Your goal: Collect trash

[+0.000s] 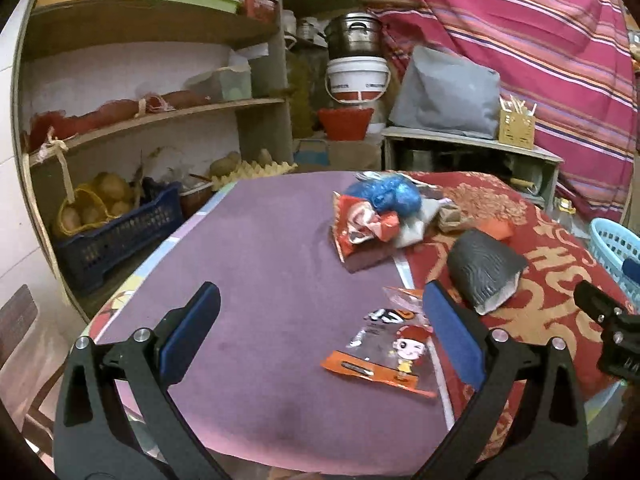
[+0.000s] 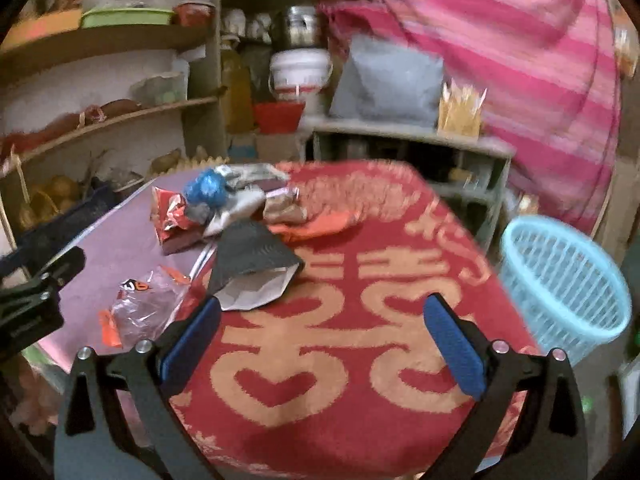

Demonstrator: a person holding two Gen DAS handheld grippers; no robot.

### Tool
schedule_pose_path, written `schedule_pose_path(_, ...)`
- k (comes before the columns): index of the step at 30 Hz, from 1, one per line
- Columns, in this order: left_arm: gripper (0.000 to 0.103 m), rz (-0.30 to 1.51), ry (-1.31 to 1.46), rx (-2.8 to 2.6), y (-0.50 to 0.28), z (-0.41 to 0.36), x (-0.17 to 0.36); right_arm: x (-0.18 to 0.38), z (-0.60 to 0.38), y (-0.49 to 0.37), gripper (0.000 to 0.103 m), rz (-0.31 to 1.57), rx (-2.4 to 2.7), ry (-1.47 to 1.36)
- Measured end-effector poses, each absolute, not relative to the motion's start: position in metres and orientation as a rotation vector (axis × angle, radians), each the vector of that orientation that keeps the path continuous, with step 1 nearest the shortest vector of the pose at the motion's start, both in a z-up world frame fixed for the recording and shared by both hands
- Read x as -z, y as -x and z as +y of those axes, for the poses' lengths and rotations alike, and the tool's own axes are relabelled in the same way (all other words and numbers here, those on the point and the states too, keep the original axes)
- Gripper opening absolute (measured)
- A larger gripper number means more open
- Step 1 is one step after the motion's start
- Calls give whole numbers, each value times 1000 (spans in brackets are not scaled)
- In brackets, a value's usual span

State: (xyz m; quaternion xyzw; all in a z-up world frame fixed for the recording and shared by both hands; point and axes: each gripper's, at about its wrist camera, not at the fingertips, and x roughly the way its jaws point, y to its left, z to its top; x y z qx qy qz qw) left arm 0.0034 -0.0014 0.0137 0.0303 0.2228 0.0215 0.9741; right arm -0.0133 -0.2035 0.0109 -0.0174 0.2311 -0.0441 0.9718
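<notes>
Trash lies on a table with a purple top (image 1: 248, 264) and a red-and-gold cloth (image 2: 360, 344). A clear cartoon wrapper with an orange edge (image 1: 388, 356) lies flat, just ahead of my open left gripper (image 1: 320, 316) and close to its right finger. A dark grey pouch (image 1: 484, 272) (image 2: 252, 264) rests on the cloth's edge. Farther back sits a heap: a red snack bag (image 1: 360, 232), a crumpled blue bag (image 1: 386, 194) (image 2: 208, 188) and silver foil. My right gripper (image 2: 320, 328) hangs open and empty over the cloth. The light blue basket (image 2: 560, 280) stands at the table's right.
Wooden shelves (image 1: 152, 116) with a dark blue crate (image 1: 116, 236) of potatoes stand left. Behind the table are a white bucket (image 1: 356, 80), a red tub and a low cabinet (image 1: 472, 152) with a grey cushion. A striped pink curtain (image 1: 520, 40) hangs at the right.
</notes>
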Motion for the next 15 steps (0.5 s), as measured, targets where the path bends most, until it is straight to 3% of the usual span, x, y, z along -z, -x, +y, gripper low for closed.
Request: schedule_pose_path(15,98,468,-50,39,-8,-8,-8,-8,-217,17,99,445,103,-13)
